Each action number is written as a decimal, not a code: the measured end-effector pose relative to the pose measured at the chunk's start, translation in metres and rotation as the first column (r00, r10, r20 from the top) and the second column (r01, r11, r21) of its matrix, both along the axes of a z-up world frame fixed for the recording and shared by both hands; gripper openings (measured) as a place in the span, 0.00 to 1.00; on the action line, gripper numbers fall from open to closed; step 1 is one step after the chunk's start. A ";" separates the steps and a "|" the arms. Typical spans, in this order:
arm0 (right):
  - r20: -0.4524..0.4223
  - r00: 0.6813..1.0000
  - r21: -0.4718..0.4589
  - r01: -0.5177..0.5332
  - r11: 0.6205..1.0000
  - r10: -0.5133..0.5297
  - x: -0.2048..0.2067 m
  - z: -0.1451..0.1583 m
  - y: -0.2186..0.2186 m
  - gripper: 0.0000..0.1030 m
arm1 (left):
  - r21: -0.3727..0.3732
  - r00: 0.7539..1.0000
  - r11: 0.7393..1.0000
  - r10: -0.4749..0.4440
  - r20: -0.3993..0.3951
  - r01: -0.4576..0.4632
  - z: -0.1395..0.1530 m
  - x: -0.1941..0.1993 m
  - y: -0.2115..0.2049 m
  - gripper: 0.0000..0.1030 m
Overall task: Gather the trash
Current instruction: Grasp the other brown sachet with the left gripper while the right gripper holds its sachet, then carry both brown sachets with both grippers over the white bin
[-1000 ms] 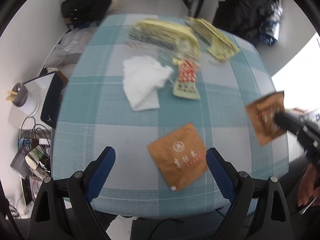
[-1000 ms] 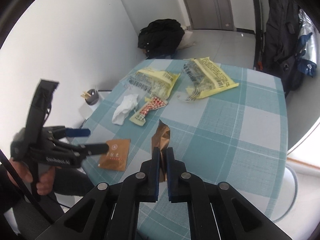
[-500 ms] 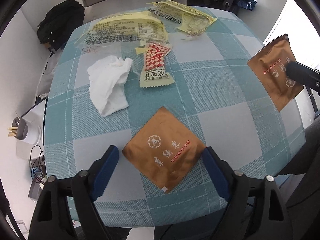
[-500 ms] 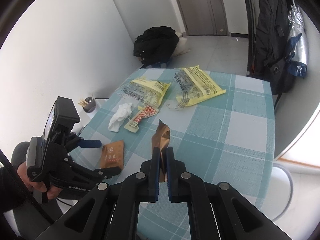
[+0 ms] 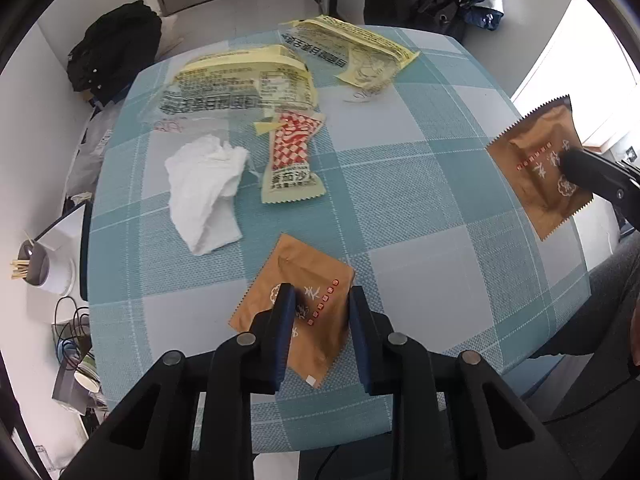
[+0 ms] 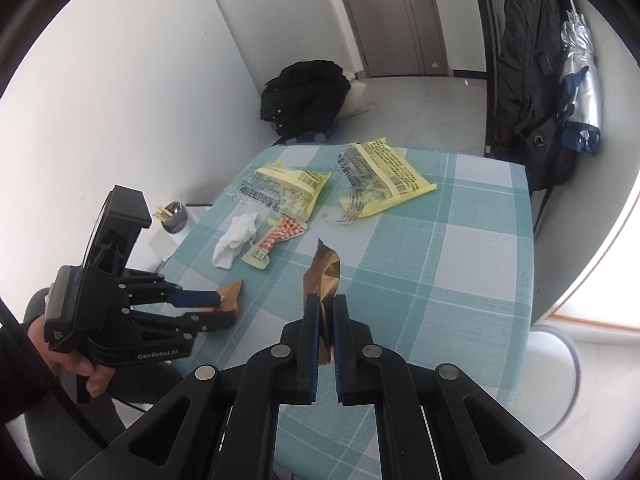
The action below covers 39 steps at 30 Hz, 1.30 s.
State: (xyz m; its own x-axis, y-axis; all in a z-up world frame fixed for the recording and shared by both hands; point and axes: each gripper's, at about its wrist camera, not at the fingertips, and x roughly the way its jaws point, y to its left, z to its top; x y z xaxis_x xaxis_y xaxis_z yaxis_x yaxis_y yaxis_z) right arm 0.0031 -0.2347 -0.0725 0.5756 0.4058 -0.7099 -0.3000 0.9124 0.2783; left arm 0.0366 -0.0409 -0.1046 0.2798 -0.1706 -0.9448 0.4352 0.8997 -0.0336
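**Now: both grippers on brown sachets, table litter still to gather**

Left gripper: jaws have just been closing and stand narrow around the near brown sachet, which has buckled up between the blue pads; in the right wrist view the pads pinch its edge at the table's near-left rim. Right gripper: clamped fully on a second brown sachet, held edge-on and clear of the cloth; in the left wrist view this packet hangs at three o'clock.

From the left gripper outward, on the checked tablecloth: a crumpled white tissue at eleven o'clock; just beside it, at twelve, a red-checked ketchup packet; beyond both, a torn yellow wrapper; at one o'clock, well apart, a second yellow wrapper. No bin or bag shows in either view.

Technique for the step in hand, as judged: the foil is thin and slippery, so the left pinch should sit well onto the packet rather than on its tip, and be fully firm before lifting. Lift straight up, not dragging, lest the cloth ruck or the tissue be swept off. Keep the right gripper closed and away from the left throughout.
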 end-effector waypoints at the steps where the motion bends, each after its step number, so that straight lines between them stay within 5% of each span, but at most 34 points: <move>1: 0.002 1.000 -0.003 0.001 1.000 -0.001 -0.001 0.001 0.000 0.05 | 0.004 1.000 1.000 0.011 0.005 -0.011 0.003 0.000 0.001 0.18; 7: 0.010 1.000 -0.009 0.003 1.000 -0.003 -0.003 0.002 0.000 0.05 | -0.016 0.999 1.000 0.025 0.035 -0.024 0.016 0.002 0.010 0.07; 20: 0.025 1.000 -0.022 0.009 1.000 -0.009 -0.008 0.006 0.002 0.05 | -0.020 0.996 0.999 0.049 0.076 -0.047 0.034 0.000 0.020 0.02; 31: 0.031 0.999 0.005 0.026 1.000 -0.026 -0.013 0.015 -0.004 0.05 | -0.123 0.993 0.992 0.048 0.108 -0.035 0.065 -0.005 0.012 0.01; 39: 0.101 0.992 0.008 0.080 0.997 -0.080 -0.019 0.054 -0.035 0.05 | -0.200 0.981 0.979 -0.008 0.195 0.048 0.110 -0.002 -0.030 0.01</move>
State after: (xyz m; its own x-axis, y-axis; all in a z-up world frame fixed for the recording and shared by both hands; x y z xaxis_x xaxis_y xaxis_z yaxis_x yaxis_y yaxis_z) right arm -0.0162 -0.2702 -0.0184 0.6754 0.3582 -0.6446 -0.2530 0.9336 0.2538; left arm 0.0349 -0.0712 0.0051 0.4450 -0.3630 -0.8186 0.4762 0.8701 -0.1270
